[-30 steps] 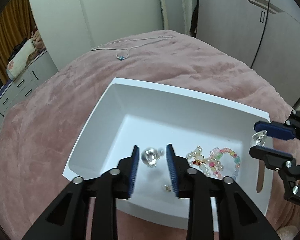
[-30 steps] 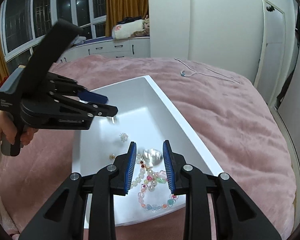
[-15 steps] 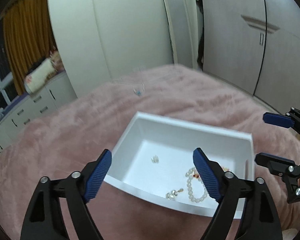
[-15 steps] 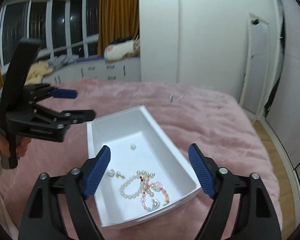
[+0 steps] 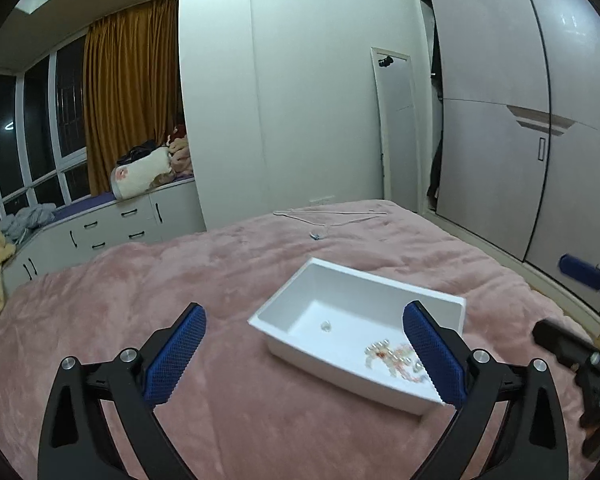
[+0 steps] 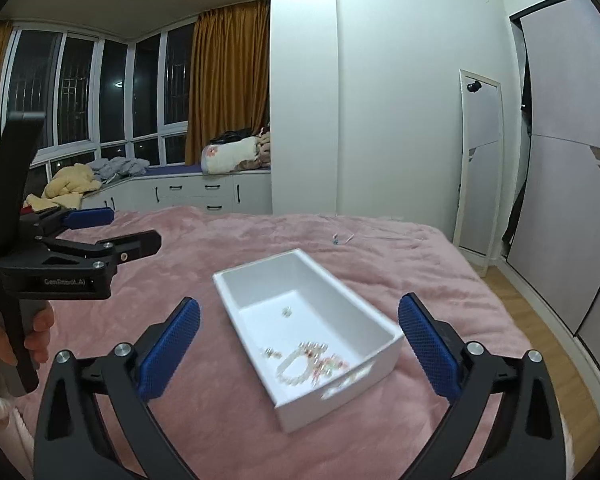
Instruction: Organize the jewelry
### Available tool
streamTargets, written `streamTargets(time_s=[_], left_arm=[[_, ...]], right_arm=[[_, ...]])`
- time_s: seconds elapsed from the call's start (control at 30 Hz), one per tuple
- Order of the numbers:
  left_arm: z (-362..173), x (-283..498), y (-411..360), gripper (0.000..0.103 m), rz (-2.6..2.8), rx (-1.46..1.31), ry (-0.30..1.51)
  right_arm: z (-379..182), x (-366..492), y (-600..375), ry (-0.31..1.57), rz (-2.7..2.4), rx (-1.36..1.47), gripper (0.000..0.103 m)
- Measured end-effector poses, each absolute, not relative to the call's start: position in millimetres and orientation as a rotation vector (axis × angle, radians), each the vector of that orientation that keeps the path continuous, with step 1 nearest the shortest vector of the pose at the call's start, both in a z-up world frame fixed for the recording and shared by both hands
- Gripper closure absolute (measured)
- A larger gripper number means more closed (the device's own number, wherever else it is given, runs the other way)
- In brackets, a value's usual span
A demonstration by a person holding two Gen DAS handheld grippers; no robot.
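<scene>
- A tray sits on the bed.
- Inside, near its closer end — beaded bracelets, blurred; a small piece, perhaps an earring, lies apart, mid-floor.
- Behind the tray — a cord on the bed.

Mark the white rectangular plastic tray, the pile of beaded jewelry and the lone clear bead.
White rectangular plastic tray (image 6: 380, 354): right wrist view, near-right wall.
Pile of beaded jewelry (image 6: 306, 364): right wrist view, bracelet strand.
Lone clear bead (image 5: 325, 325): left wrist view, centre.
</scene>
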State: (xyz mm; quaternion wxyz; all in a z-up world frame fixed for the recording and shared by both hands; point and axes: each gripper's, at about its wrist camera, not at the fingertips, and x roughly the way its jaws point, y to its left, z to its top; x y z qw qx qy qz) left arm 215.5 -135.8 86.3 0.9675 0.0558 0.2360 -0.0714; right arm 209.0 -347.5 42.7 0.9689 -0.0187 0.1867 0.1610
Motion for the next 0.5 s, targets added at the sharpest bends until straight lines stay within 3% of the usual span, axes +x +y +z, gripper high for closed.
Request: streamTargets(time_s=[0.5], left_arm=[[28, 156, -152, 0.003, -0.081, 0.07, 0.494]], right_arm=[[-14, 187, -337, 0.381, 0.284, -0.088, 0.005]])
